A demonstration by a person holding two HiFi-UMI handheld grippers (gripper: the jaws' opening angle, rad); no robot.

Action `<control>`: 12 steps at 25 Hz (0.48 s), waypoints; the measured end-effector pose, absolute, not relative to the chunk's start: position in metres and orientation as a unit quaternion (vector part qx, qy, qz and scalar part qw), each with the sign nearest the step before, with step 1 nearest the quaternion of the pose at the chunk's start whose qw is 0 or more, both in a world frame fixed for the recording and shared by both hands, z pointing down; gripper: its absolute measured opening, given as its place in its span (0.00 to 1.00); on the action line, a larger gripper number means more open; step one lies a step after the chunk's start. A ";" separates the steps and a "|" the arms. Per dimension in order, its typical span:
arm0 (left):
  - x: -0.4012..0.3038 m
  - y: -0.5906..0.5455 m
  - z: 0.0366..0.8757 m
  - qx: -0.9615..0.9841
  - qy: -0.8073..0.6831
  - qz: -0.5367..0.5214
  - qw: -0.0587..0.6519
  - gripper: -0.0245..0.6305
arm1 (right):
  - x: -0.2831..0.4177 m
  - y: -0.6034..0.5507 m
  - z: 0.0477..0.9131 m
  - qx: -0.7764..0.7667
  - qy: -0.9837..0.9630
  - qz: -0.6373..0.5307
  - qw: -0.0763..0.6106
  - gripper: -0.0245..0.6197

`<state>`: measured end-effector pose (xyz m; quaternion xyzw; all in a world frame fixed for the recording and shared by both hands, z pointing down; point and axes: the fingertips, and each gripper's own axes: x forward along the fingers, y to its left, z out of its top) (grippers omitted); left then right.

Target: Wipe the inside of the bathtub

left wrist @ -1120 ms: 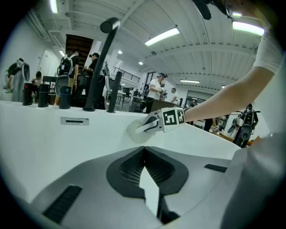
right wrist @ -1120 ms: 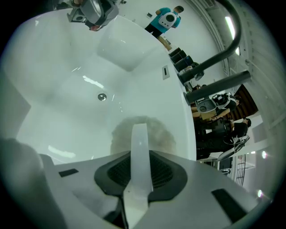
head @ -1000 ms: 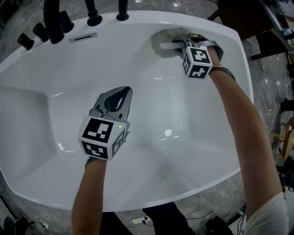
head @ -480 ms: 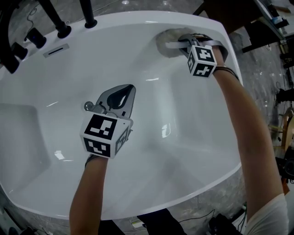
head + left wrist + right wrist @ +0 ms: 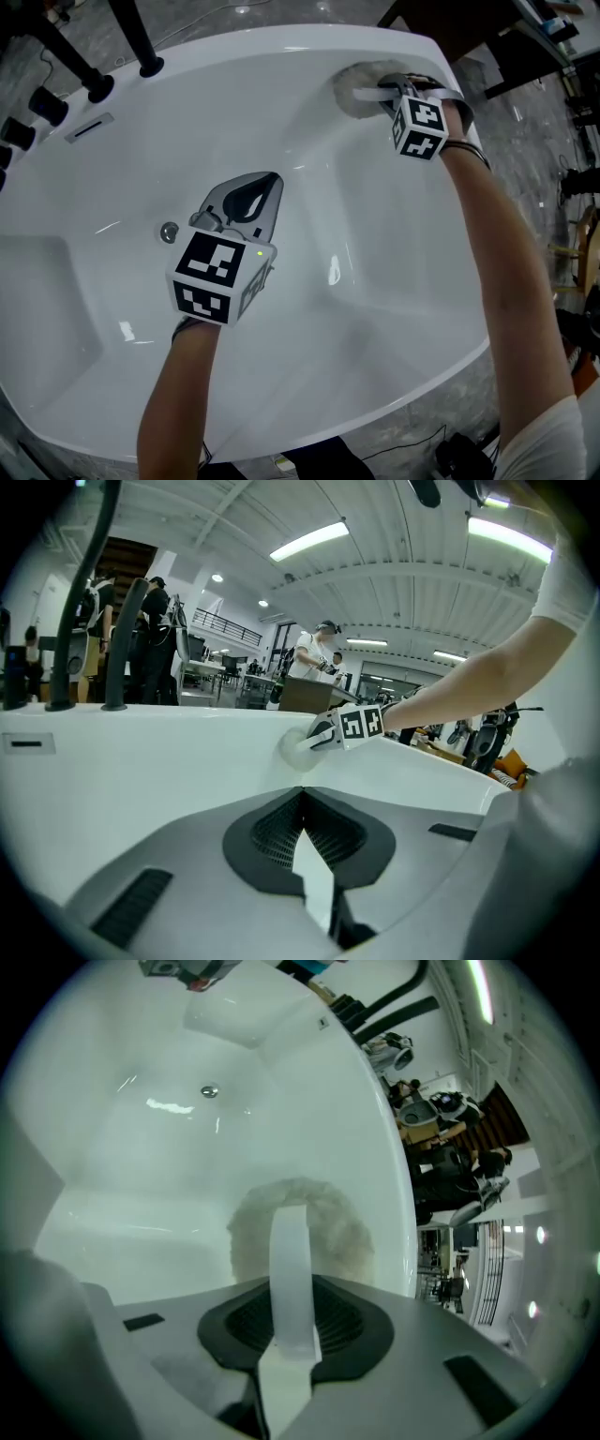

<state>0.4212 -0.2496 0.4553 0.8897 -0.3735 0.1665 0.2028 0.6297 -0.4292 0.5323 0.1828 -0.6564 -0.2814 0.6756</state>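
Note:
The white bathtub [image 5: 394,309] fills the head view. My right gripper [image 5: 386,95] is at the tub's far right corner, shut on the white strap handle [image 5: 289,1269] of a round fluffy pad [image 5: 356,86]. The pad [image 5: 302,1224] is pressed flat against the inner wall just below the rim. My left gripper [image 5: 255,195] hovers over the middle of the tub floor, jaws shut with nothing between them. In the left gripper view its jaws [image 5: 302,803] point toward the pad [image 5: 296,748] and the right gripper [image 5: 330,733].
A metal drain [image 5: 169,232] lies in the tub floor just left of the left gripper. Black tap fittings [image 5: 94,86] and an overflow slot [image 5: 91,127] stand on the far left rim. Beyond the rim are marble floor and dark furniture [image 5: 525,47].
The head view has swung, sliding the taps toward the upper left. The drain has come out from behind the left gripper. The right gripper still holds the pad at the far right corner.

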 end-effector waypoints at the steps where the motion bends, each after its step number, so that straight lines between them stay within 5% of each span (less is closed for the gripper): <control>1: 0.418 -0.249 0.460 0.888 -0.374 0.168 0.206 0.05 | 0.633 -0.430 0.534 0.204 -0.664 -0.266 0.668 0.17; 12: 0.402 -0.245 0.483 0.888 -0.371 0.181 0.204 0.05 | 0.648 -0.430 0.568 0.455 -0.726 -0.055 0.513 0.18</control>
